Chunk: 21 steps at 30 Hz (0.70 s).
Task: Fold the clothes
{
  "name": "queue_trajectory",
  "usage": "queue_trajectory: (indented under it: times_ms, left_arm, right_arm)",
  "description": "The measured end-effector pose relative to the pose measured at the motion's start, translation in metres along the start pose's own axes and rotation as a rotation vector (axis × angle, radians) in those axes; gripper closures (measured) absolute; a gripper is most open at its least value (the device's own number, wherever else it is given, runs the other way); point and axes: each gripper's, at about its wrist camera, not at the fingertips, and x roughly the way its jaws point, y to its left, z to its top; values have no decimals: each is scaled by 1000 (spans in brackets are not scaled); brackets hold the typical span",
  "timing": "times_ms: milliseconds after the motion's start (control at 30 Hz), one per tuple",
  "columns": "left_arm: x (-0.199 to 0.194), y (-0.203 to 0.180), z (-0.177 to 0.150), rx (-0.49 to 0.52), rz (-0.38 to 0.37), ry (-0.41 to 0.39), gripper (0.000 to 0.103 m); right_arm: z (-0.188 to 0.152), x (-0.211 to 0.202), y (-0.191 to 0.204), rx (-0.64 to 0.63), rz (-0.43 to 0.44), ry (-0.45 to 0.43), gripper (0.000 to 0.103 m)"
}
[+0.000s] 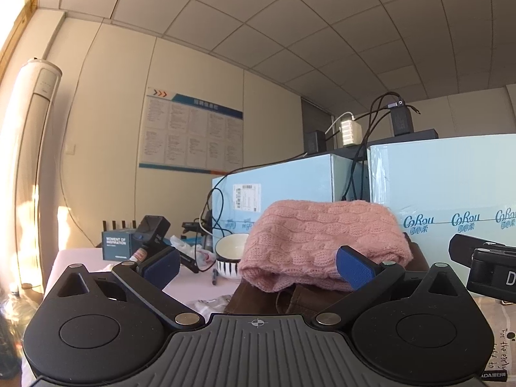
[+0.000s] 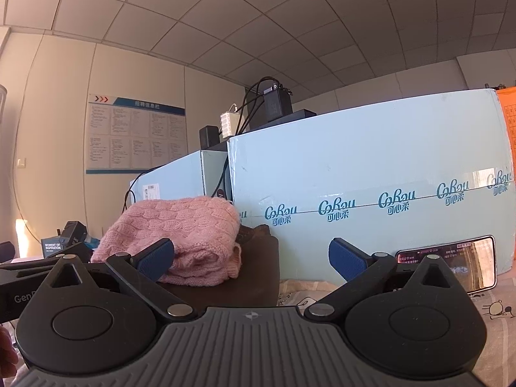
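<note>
Left gripper [image 1: 258,269]: jaws spread wide, nothing between the blue pads [image 1: 354,271]. Right gripper [image 2: 251,259]: likewise spread wide and empty.

Pink knit sweater [image 1: 322,245], cable pattern, folded into a thick rounded bundle; layered edges show at its near side. It lies on top of a flat dark brown garment [image 1: 290,300], itself folded, on the table. In the right wrist view the bundle sits left of centre, partly behind the left pad.

Behind the pile: pale blue cartons [image 2: 371,193] with teal lettering, standing close, chargers and cables on top. A phone [image 2: 451,262] leans against the carton, screen lit. Left of the sweater: a striped bowl [image 1: 229,254], a marker just beside it, a small dark box [image 1: 117,245]. Printed cloth [image 2: 322,293] covers the table.
</note>
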Motion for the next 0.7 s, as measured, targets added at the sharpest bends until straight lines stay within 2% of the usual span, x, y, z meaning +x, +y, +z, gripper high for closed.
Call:
queue_trajectory:
  times_ms: [267,467,700]
  left_arm:
    - [2,-1,0,9,16,9,0]
    - [8,-5,-1,27,24,36,0]
    - [2,-1,0,6,10,4,0]
  right_arm:
    - [0,0,2,-7,15,-4,0]
    - [0,7,-3,18,34,36,0]
    - [-1,5,-2,19,25,31,0]
